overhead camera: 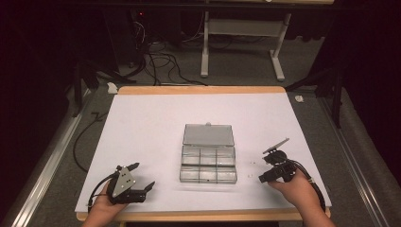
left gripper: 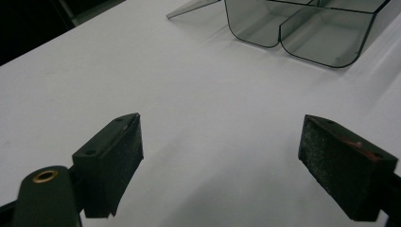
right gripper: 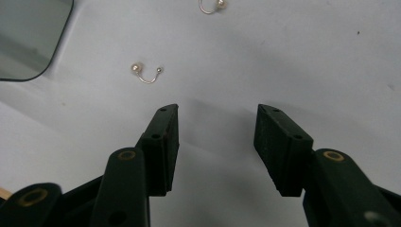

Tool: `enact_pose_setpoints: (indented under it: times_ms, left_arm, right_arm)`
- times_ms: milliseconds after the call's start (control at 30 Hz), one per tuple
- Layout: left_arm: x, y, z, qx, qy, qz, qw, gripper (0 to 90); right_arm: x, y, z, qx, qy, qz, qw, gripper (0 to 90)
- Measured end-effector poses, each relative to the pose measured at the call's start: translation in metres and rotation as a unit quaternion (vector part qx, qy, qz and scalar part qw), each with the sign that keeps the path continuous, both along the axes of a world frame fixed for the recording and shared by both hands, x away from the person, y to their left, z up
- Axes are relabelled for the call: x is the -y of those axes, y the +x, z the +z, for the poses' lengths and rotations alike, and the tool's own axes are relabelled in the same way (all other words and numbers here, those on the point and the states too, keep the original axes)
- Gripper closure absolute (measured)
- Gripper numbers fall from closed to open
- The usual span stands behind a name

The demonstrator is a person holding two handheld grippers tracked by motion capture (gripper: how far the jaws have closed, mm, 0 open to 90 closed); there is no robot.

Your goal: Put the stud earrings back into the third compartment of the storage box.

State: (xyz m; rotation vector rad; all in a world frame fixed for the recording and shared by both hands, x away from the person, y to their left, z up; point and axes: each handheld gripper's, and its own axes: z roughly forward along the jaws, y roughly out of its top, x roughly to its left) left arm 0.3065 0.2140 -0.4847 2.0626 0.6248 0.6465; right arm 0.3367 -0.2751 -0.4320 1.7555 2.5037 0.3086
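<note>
Both tongs are apart and hold nothing: the left tongs (overhead camera: 142,176) at the lower left, the right tongs (overhead camera: 263,163) at the lower right. In the right gripper view, one pearl earring (right gripper: 147,73) lies on the white surface (overhead camera: 151,123) at the upper left, just ahead of the jaws, near the clear box (overhead camera: 208,158).

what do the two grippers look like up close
Both are black. The left gripper carries a grey three-cornered plate with small holes; its jaw pads are flat rough blocks, one edged red. The right gripper has narrower ribbed pads and brass-ringed holes on its fingers. A black cable trails from each.
</note>
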Motion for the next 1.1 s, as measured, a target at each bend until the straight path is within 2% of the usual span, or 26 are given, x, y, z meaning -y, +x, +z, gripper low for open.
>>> enact_pose_setpoints:
  times_ms: [200,233,300,467,633,767,1100]
  left_arm:
    - [0.0,0.0,0.0,0.001,0.001,0.001,1.0,15.3]
    - [0.0,0.0,0.0,0.0,0.001,0.001,1.0,15.3]
    - [0.0,0.0,0.0,0.001,0.001,0.001,1.0,15.3]
    - [0.0,0.0,0.0,0.001,0.002,0.001,1.0,15.3]
    - [0.0,0.0,0.0,0.0,0.002,0.002,1.0,15.3]
    - [0.0,0.0,0.0,0.0,0.002,0.001,1.0,15.3]
    - [0.0,0.0,0.0,0.0,0.0,0.001,1.0,15.3]
  right_arm:
    - [-0.006,0.003,0.002,-0.017,-0.002,0.001,0.9998,50.1]
    - [-0.009,0.004,0.001,-0.024,-0.009,0.014,0.9996,49.0]
    - [-0.01,0.005,0.0,-0.029,-0.011,0.018,0.9993,48.8]
    - [-0.016,0.008,-0.002,-0.047,-0.017,0.017,0.9986,49.1]
    - [-0.023,0.011,0.002,-0.043,-0.017,0.034,0.9983,51.6]
    - [-0.028,0.013,0.005,-0.042,-0.018,0.036,0.9983,54.5]
    - [-0.043,0.019,0.007,-0.037,-0.02,0.059,0.9974,62.2]
